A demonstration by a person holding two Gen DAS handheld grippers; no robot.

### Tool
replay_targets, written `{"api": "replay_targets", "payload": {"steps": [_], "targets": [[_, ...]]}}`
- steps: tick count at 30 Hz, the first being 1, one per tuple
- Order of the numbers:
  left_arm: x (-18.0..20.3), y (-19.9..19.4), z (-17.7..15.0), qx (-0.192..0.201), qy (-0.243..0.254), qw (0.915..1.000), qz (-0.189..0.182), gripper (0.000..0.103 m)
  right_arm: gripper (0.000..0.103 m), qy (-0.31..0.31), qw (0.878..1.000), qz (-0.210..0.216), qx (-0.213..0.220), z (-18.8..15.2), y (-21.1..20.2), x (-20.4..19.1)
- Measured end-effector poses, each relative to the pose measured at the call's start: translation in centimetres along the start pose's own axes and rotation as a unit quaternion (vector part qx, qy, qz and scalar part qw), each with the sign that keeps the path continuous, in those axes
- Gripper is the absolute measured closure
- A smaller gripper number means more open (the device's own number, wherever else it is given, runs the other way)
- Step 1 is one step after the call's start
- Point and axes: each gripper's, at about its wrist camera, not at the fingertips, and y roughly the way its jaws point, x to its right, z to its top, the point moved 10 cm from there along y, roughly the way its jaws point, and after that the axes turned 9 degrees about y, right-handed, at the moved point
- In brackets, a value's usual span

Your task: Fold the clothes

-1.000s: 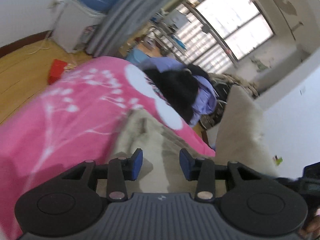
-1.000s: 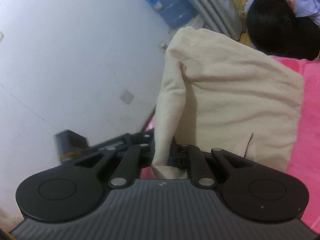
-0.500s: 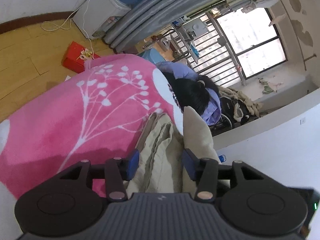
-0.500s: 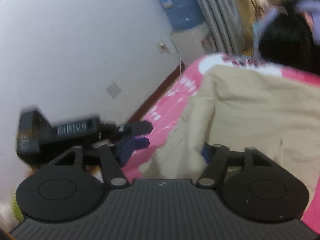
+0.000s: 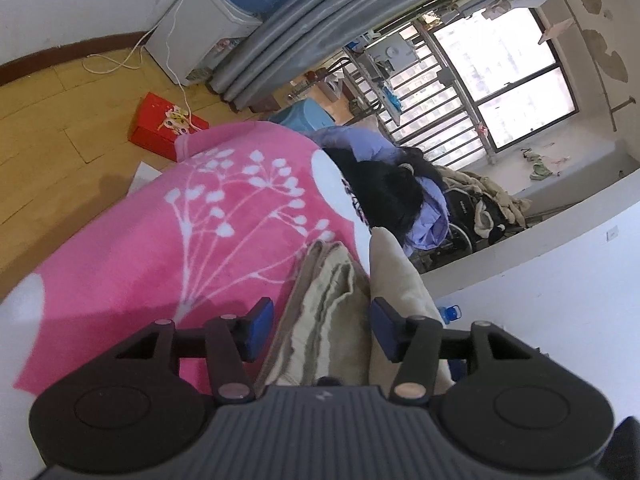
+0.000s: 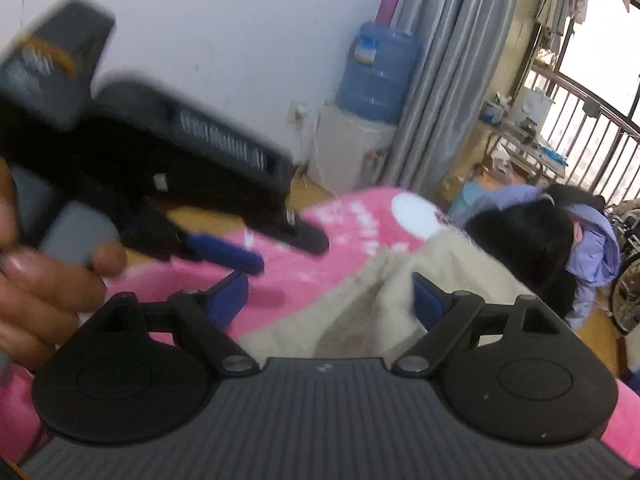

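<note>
Left gripper [image 5: 320,330]: jaws wide apart, straddling the beige garment [image 5: 332,308]. Right gripper [image 6: 330,300]: jaws wide apart, gripping nothing. Garment lies bunched on the pink blanket [image 5: 160,232], directly ahead of both grippers

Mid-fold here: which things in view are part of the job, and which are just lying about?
Part of the job:
beige garment
pink blanket under it
left gripper, open
right gripper, open

Lying about:
red box
water dispenser
grey curtain
small blue bottle
</note>
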Motion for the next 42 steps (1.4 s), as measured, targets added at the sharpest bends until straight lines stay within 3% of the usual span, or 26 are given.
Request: {"api": "replay_targets", "payload": {"steps": [4,7,12,14,18,23,27,31,36,40,42], "targets": [[-0.4,-0.4,0.4,0.003,-0.002,1.0,0.006,0.049,0.008,0.045,0.995,0.079,0.039,1.4,-1.8,-0.5],[-0.9,-0.6,0.6,0.004,-0.008,0.9999,0.01,0.049,0.008,0.117,0.981,0.147,0.042,1.3,-3.2,0.2],[-0.7,-0.2,0.8,0.001,-0.02,0.9998,-0.002,0.049,0.009,0.279,0.922,0.254,0.084,0.2,-8.9,3.9],[0.3,0.2,1.0,-0.004,-0.01,0.9998,-0.014,0.048,0.009,0.323,0.906,0.249,0.113,-0.9,-11.7,7.0],[2.5,1.4,0.8,-0.014,0.037,0.9992,-0.01,0.047,0.009,0.439,0.876,0.158,0.125,-4.2,-13.8,15.5],[5.5,3.1,-0.5,-0.036,0.109,0.9934,-0.003,0.047,0.01,0.541,0.838,0.036,0.053,-9.9,-11.5,23.0],[7.5,4.4,-2.6,-0.062,0.213,0.9747,0.031,0.047,0.01,0.58,0.814,0.037,0.009,-12.4,-8.4,23.6],[7.1,4.4,-2.6,-0.022,0.309,0.9445,0.109,0.046,0.01,0.592,0.801,0.074,-0.045,-14.3,-5.3,21.6],[5.0,5.5,-2.4,-0.05,0.251,0.963,0.083,0.04,0.009,0.64,0.749,0.154,-0.076,-15.4,-2.5,20.3],[3.6,6.6,-2.4,-0.073,0.212,0.9726,0.063,0.029,0.008,0.646,0.73,0.208,-0.077,-14.2,-1.4,19.2],[2.6,7.1,-2.5,-0.083,0.185,0.9777,0.054,0.028,0.009,0.636,0.733,0.224,-0.086,-13.4,-0.9,18.1]]}}
